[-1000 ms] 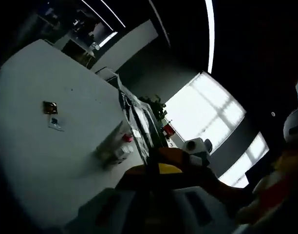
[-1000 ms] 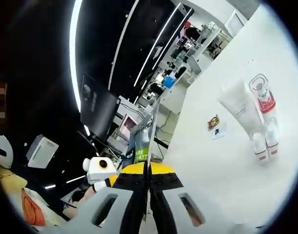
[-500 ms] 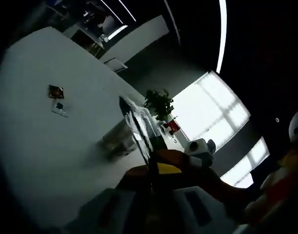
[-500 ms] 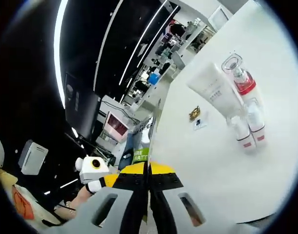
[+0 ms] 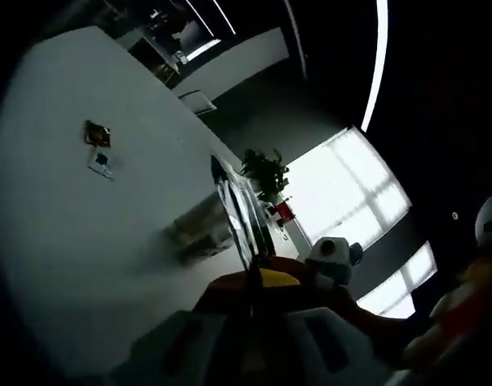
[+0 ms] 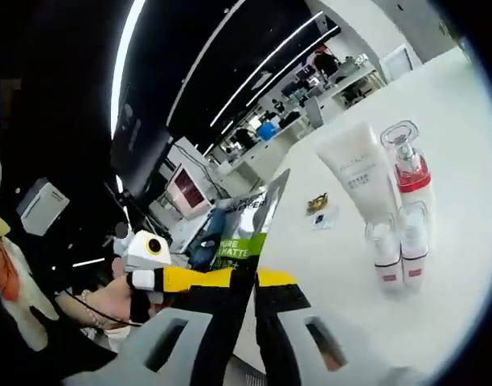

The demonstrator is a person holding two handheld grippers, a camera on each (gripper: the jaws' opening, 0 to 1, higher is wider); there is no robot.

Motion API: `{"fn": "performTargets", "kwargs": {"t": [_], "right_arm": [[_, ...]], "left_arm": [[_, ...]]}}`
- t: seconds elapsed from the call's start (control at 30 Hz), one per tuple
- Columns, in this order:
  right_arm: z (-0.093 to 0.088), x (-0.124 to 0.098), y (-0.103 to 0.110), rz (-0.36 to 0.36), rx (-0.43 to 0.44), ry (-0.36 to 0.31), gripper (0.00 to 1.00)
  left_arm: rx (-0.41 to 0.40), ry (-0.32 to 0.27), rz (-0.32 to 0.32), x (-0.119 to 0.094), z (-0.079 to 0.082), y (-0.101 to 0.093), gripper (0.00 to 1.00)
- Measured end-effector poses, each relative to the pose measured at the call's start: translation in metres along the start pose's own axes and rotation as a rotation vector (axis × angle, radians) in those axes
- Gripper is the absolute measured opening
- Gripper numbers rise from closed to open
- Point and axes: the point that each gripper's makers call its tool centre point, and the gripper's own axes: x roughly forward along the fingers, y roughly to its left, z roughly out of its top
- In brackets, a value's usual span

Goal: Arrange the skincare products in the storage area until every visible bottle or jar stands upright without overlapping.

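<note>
A flat sachet with a green label rises from between the jaws of my right gripper, which is shut on its lower edge. My left gripper comes in from the left, held by a hand, and meets the same sachet. In the left gripper view the sachet stands edge-on, pinched by my left gripper; the right gripper is close on the right. On the white table stand a white tube, a red-banded bottle and two small bottles, upright and close together.
A small brown packet and a small card lie on the table left of the bottles; the packet and the card are also on the dim table in the left gripper view. Desks, screens and shelves stand beyond the table's far edge.
Both views have swung and rolled with the hands. The sachet now leans to the right in the right gripper view. Both grippers stay shut; the bottles have not moved on the table.
</note>
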Motion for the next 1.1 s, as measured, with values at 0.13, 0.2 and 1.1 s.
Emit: {"fn": "performTargets", "kwargs": {"t": [0.13, 0.2, 1.1], "right_arm": [[-0.003, -0.001, 0.003, 0.024, -0.056, 0.019, 0.23], [-0.006, -0.002, 0.004, 0.036, -0.064, 0.034, 0.29], [-0.047, -0.014, -0.005, 0.016, -0.245, 0.204, 0.91]], "left_arm": [[-0.026, -0.008, -0.007, 0.003, 0.002, 0.006, 0.0], [-0.038, -0.009, -0.005, 0.005, 0.002, 0.008, 0.0], [-0.13, 0.035, 0.036, 0.027, -0.007, 0.041, 0.0]]}}
